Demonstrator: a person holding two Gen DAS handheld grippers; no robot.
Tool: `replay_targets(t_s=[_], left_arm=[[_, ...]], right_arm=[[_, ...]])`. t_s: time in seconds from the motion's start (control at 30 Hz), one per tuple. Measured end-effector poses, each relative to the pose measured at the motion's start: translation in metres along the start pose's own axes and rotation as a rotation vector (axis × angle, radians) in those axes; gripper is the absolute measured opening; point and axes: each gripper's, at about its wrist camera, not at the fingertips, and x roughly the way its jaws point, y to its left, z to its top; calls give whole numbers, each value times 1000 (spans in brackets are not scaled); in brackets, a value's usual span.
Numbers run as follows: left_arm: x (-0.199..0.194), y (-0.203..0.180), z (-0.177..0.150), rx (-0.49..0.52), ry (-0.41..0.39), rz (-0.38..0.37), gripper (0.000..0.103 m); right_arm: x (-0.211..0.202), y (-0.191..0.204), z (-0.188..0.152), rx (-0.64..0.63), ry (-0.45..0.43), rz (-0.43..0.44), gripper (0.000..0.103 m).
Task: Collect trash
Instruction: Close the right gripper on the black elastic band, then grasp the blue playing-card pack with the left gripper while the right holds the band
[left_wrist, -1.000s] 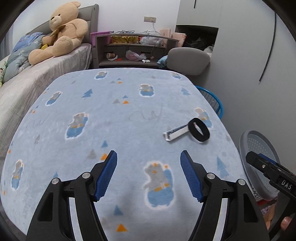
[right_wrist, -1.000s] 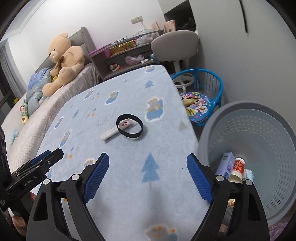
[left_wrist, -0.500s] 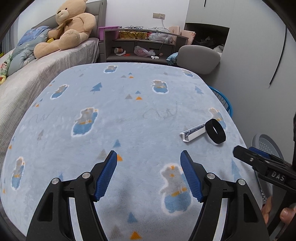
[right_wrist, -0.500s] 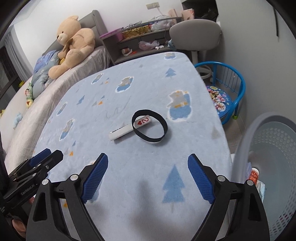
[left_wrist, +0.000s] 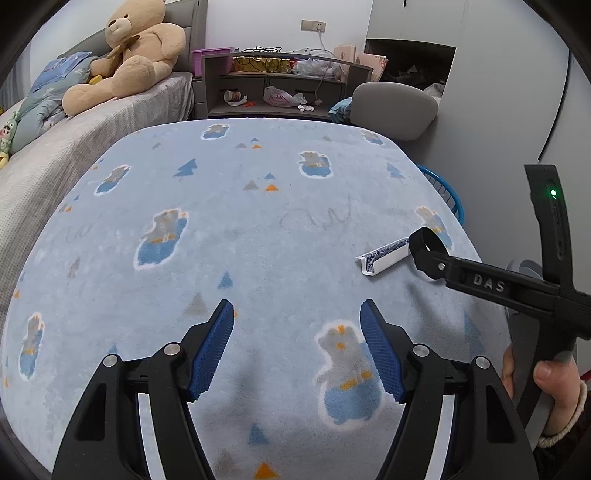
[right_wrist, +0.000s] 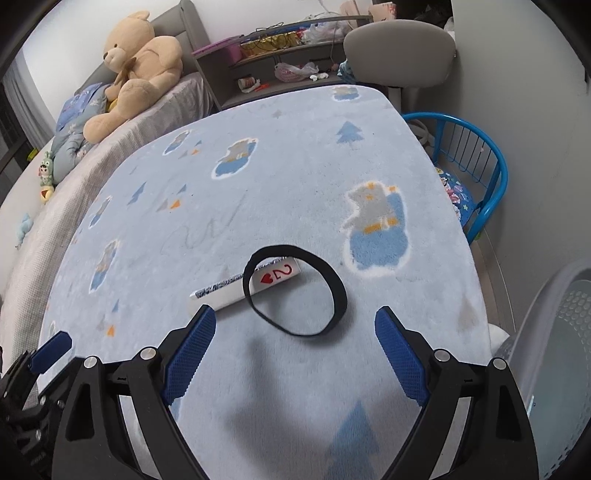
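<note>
A black elastic band (right_wrist: 334, 291) lies as a loop on the blue fleece blanket (right_wrist: 295, 177), partly over a folded playing card (right_wrist: 236, 291) showing a red two of hearts. My right gripper (right_wrist: 295, 343) hovers open just short of the band, nothing between its blue pads. In the left wrist view the card (left_wrist: 384, 256) and the band (left_wrist: 424, 240) sit at the right, with one of the right gripper's fingers (left_wrist: 436, 264) reaching over them. My left gripper (left_wrist: 297, 343) stands open over bare blanket at the near edge.
A grey perforated basket (right_wrist: 557, 354) stands off the blanket's right edge, a blue child's chair (right_wrist: 476, 177) behind it. A grey chair (right_wrist: 399, 48), cluttered shelf (left_wrist: 277, 85) and a bed with a teddy bear (left_wrist: 129, 51) lie beyond. A hand (left_wrist: 554, 391) holds the right gripper's handle.
My right gripper moved left from over the basket and lower toward the band and card, which now look larger and nearer. In the left wrist view it has swung in over them.
</note>
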Motion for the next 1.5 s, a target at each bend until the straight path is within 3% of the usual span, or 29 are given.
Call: replay_targets(t_s=[0.13,0.2,0.4,0.57,0.67,1.2,1.5], left_arm=[[1,-2,0,4,2,-2,68],[0,-2,0,5,1,-2,68],[2,-2,0,2,7,-5,68],[4,-6,-1,10,15,-20,68],[6,-10,-1,21,21,-30,68],[41,-43,26,137,61,-103,68],[80,-70,41,278,126,-136,68]], right_arm=[[9,3,4,-20,3,-27,84],[13,3,5,-23,14,-26,77],[11,4,2,-34,8,-11,52],[6,4,-3,-39,0,18,25],[1,4,-6,-35,-11,34,19],[-72,-34,-48,132,-86,117,19],[-82,-43,-54,156,-110,157,19]])
